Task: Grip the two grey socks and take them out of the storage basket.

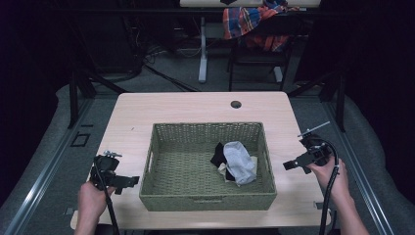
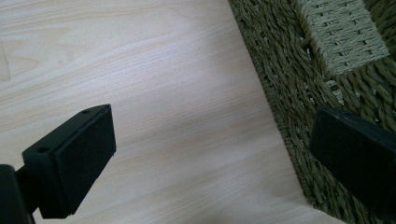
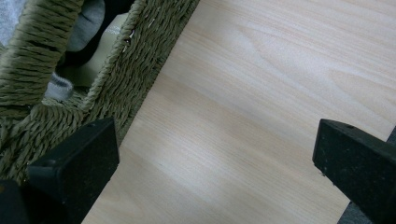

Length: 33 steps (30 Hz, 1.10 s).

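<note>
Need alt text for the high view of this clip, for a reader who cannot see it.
A green woven basket sits mid-table on a light wooden table, holding a small pile of grey, black and cream cloths at its right side. A person's hands hold the left gripper and the right gripper beside either end of the basket, both aimed at it with jaws open.

Black grippers (image 1: 131, 181), black trailing cables (image 1: 329, 188).
</note>
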Motion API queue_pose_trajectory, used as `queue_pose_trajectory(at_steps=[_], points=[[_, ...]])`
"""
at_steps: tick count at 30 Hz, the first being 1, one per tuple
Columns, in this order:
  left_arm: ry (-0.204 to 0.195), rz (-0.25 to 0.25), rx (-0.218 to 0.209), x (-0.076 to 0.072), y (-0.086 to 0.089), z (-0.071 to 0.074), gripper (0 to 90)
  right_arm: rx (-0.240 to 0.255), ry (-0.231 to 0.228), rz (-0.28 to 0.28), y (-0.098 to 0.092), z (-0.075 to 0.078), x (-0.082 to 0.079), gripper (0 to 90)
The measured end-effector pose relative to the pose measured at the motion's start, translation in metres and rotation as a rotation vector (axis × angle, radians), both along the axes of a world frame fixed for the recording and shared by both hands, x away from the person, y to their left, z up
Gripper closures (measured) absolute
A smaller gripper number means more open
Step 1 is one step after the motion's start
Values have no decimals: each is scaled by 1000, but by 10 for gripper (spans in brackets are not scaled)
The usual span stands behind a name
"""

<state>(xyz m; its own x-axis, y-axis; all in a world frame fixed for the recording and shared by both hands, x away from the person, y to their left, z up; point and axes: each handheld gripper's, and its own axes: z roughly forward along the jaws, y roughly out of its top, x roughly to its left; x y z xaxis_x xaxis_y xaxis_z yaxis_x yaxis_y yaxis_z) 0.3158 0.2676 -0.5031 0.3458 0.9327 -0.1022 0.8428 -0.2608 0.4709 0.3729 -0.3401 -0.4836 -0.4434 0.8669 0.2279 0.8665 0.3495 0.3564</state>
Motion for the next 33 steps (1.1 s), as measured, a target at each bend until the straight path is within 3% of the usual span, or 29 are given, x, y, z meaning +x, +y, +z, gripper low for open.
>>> queue_pose_trajectory(at_steps=[11,12,25,33], points=[[0,0,-3,0,0,0,9,-14,0,16,0,4,0,3],[2,2,-3,0,0,0,9,7,-7,11,1,6,0,3],[2,2,-3,0,0,0,9,32,-41,48,8,21,1,0],[-2,-2,-5,0,1,0,9,55,-83,99,24,48,-1,0]])
